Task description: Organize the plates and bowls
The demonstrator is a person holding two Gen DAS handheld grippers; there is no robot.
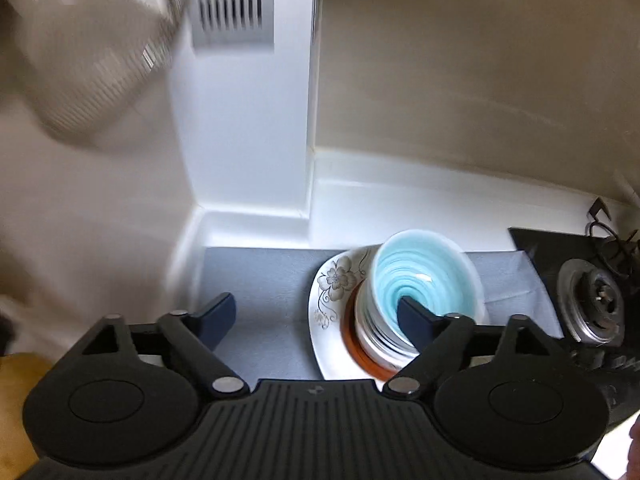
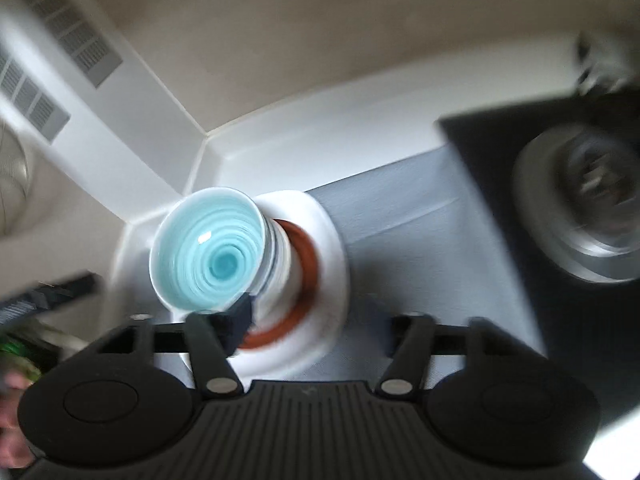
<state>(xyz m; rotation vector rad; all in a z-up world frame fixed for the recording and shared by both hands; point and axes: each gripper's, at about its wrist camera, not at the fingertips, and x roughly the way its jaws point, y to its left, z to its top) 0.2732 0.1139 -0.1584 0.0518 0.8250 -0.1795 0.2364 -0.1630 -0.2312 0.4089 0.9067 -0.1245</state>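
Observation:
A light blue bowl [image 1: 424, 276] tops a stack of bowls [image 1: 376, 336] on a red-brown dish [image 1: 360, 356], all on a white plate with a flower print [image 1: 332, 288], on a grey mat [image 1: 272, 280]. My left gripper [image 1: 316, 320] is open and empty; the stack lies behind its right finger [image 1: 416, 322]. In the right wrist view the blue bowl [image 2: 208, 248], the red-brown dish [image 2: 308, 264] and the white plate [image 2: 332, 240] are blurred. My right gripper [image 2: 320, 320] is open and empty above the plate, its left finger [image 2: 236, 320] near the stack.
A black gas hob with a metal burner [image 1: 592, 304] lies right of the mat; it also shows in the right wrist view [image 2: 580, 208]. A white wall corner with a vent [image 1: 232, 0] stands behind. A metal mesh strainer [image 1: 96, 64] hangs at the upper left.

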